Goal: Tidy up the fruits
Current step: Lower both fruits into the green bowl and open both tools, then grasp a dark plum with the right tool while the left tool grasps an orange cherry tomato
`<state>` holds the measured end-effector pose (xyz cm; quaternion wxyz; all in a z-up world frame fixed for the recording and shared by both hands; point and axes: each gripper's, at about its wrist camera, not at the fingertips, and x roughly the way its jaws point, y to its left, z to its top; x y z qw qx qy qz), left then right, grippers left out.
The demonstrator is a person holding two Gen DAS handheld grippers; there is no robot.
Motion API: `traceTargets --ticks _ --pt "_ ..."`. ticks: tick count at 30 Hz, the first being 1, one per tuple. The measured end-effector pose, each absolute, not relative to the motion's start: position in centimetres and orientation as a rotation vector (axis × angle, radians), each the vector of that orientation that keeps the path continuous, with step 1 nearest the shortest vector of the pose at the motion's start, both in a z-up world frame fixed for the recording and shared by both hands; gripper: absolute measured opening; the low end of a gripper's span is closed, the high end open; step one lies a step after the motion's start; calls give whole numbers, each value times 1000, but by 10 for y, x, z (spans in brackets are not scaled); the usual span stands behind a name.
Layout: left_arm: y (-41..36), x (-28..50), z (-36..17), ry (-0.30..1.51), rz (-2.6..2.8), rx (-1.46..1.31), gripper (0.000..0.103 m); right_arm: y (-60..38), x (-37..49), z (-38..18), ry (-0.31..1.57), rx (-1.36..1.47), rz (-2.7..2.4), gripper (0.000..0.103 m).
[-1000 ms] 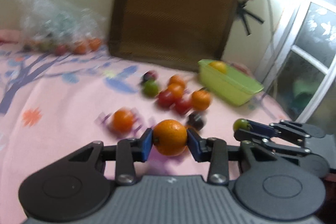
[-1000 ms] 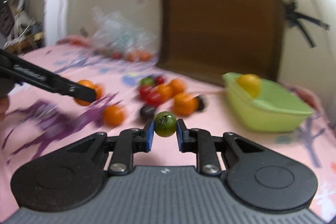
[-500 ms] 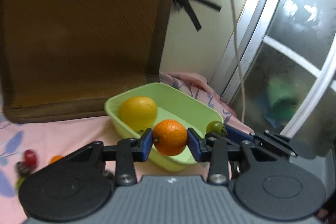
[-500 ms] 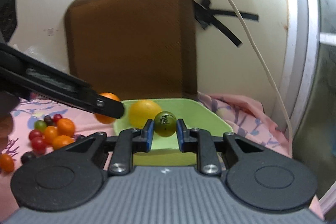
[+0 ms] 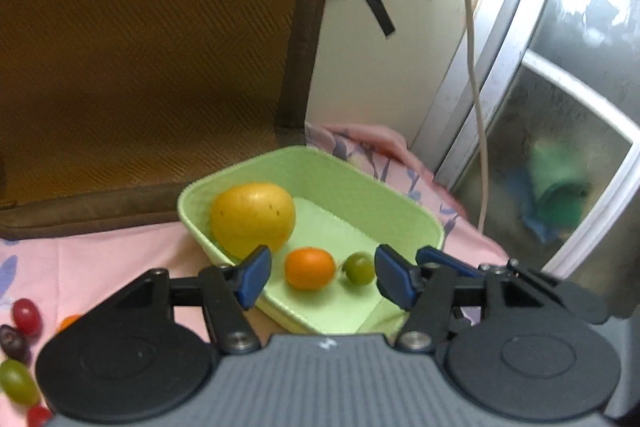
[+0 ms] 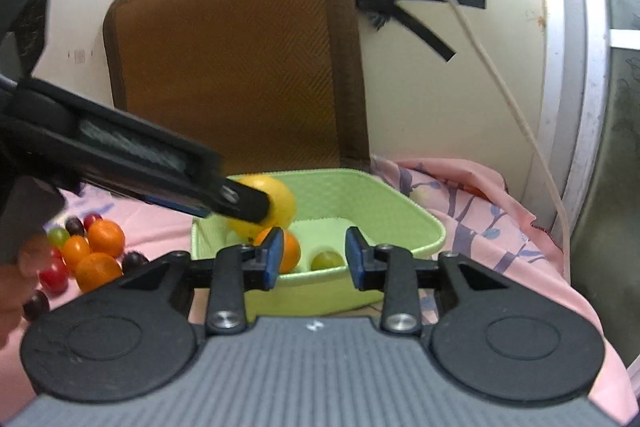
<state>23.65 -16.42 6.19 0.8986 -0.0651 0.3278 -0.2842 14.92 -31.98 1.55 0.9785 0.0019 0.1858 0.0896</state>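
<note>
Over green tray point(image 5: 430, 223) | both claws spread, empty | orange point(image 5: 310, 268), grape point(image 5: 359, 268) inside

Brown cushion point(image 6: 236, 59) vs cream wall point(image 6: 460, 99) (window point(image 5: 560, 147) rt).

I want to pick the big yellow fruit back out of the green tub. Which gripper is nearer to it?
Left. The left gripper has a finger tip right against the yellow fruit, at the tub's near wall. The right gripper hangs open further right, by the green grape.
</note>
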Motion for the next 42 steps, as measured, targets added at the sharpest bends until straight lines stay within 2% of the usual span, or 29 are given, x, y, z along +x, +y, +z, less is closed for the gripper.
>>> traceTargets --ticks 9,16,23,28,32,42 --pt "-18 156 110 454 -425 -249 59 -323 118 27 238 80 202 36" --pt "53 102 80 513 -212 -209 59 -288 116 27 343 65 389 36" --pt "62 90 50 568 -219 -198 59 -239 100 19 472 72 553 36" --pt "47 90 33 580 -245 -128 59 -203 82 17 503 44 674 37" --pt "50 93 21 612 -255 -177 59 -181 78 15 500 -29 686 36" --pt "12 68 22 573 -459 -76 59 -201 115 14 559 68 638 37"
